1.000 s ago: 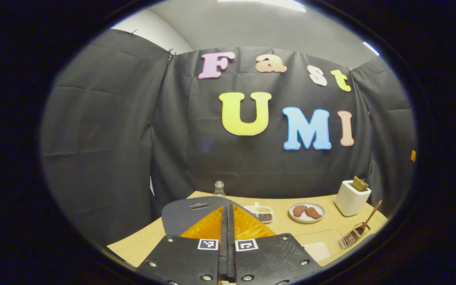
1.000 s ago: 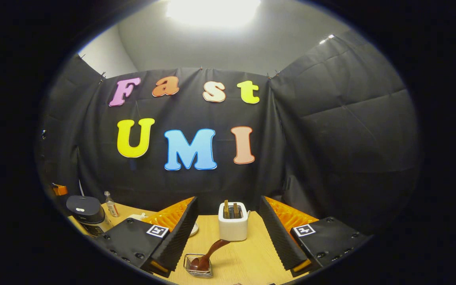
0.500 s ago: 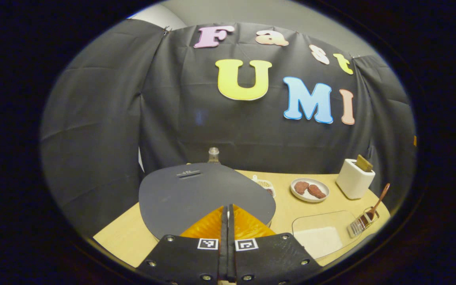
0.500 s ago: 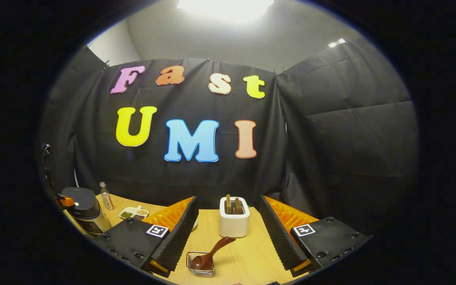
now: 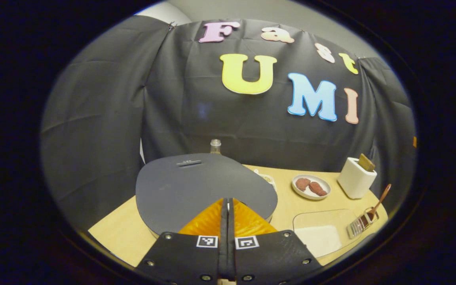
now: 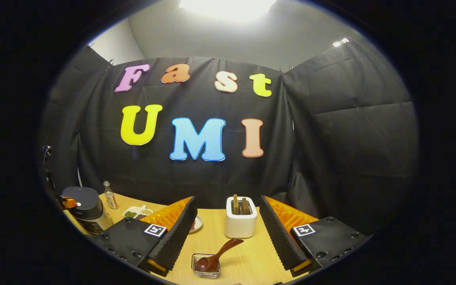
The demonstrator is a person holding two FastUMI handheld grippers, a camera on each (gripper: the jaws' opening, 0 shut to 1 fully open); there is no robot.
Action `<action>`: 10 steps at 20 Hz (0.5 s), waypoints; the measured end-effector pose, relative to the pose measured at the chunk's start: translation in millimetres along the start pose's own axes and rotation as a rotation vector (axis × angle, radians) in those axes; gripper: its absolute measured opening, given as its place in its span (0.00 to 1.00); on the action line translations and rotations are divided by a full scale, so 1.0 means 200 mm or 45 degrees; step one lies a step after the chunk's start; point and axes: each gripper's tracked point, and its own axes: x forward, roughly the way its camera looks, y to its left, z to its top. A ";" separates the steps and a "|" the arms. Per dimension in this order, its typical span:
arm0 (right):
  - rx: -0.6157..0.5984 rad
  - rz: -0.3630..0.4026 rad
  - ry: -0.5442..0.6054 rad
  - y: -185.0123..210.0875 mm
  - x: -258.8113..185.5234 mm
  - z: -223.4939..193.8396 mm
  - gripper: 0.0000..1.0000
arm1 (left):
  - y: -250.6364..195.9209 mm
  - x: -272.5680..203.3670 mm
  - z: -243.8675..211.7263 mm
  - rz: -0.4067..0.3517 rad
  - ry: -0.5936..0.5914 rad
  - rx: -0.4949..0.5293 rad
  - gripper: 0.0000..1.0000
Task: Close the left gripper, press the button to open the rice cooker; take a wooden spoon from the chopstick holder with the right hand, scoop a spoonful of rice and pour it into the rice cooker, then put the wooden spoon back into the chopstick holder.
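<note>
The rice cooker (image 5: 196, 190) has a dark grey lid that lies shut, just under and ahead of my left gripper (image 5: 227, 200), whose fingers are pressed together with nothing between them. In the right gripper view the rice cooker (image 6: 83, 206) stands at the far left, with the other gripper at its near edge. My right gripper (image 6: 226, 221) is open above the table. Between and below its fingers a wooden spoon (image 6: 216, 257) leans in a small wire chopstick holder (image 6: 206, 266). The same wooden spoon (image 5: 378, 200) and chopstick holder (image 5: 360, 223) sit at the right in the left gripper view. A clear tray of rice (image 5: 323, 233) lies beside the cooker.
A white toaster (image 6: 240, 221) with bread stands behind the holder. A plate with two brown pieces (image 5: 311, 187), a small divided dish of grains (image 6: 137, 213) and a small clear bottle (image 6: 110, 196) stand on the wooden table (image 6: 247, 261). Black cloth walls close in the booth.
My left gripper has come forward and down over the rice cooker lid, which now looms larger. My right gripper has drifted slightly, staying open above the spoon.
</note>
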 end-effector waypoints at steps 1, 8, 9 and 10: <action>-0.004 0.010 -0.005 0.01 0.00 0.01 1.00 | 0.00 -0.01 0.03 0.001 -0.008 -0.010 0.01; 0.034 0.072 -0.008 0.04 0.02 0.00 1.00 | 0.05 -0.11 0.49 0.061 -0.261 0.081 0.01; 0.037 0.073 -0.008 0.04 0.02 -0.01 0.97 | 0.07 -0.13 0.56 0.079 -0.303 0.078 0.05; 0.045 0.079 -0.004 0.03 0.03 -0.02 0.97 | 0.09 -0.18 0.63 0.102 -0.343 0.075 0.01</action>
